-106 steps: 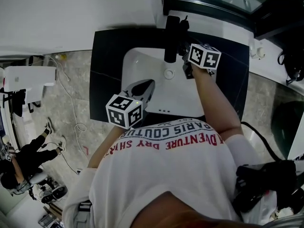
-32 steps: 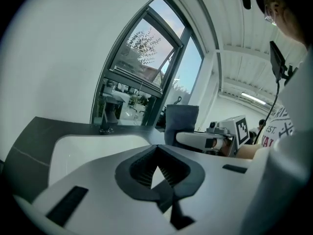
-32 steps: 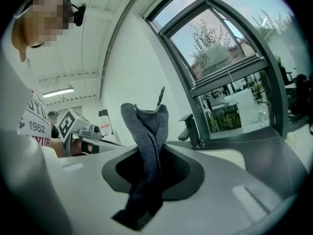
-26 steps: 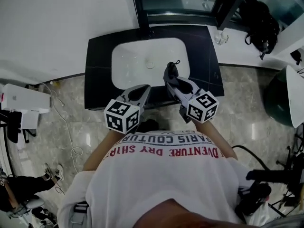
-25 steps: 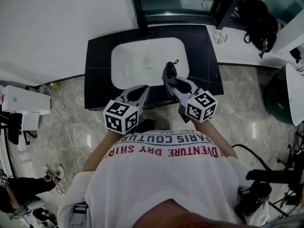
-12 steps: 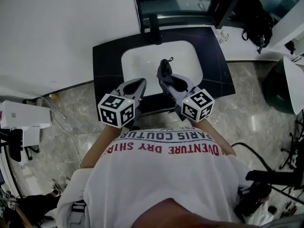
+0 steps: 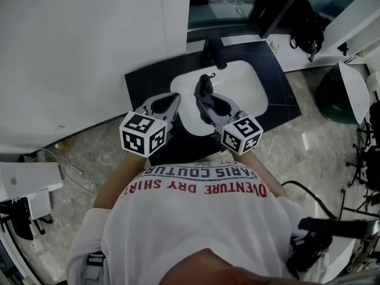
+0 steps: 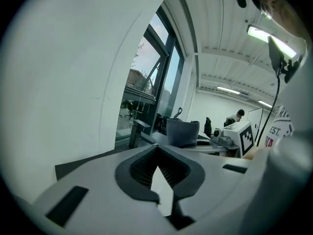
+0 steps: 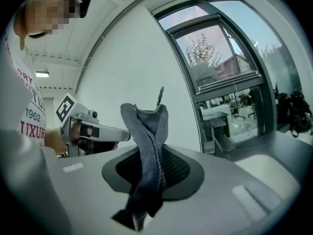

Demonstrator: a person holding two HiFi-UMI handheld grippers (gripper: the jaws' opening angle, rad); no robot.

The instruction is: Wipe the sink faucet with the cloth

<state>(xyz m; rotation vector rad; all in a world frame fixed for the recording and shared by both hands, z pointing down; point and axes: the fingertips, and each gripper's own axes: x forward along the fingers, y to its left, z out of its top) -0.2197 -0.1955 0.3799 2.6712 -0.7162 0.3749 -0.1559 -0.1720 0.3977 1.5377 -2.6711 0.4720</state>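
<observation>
Sticking up, the cloth sits pinched in the right gripper.

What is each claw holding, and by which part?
The right claw is shut on the grey cloth, pinching its bunched middle; a fold sticks out past the tips. The left claw is shut on nothing.

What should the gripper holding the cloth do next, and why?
Probably move the right gripper forward to the faucet. Its jaws are shut on the cloth, but it hangs over the near side of the sink, apart from the faucet, so no wiping can happen there.
</observation>
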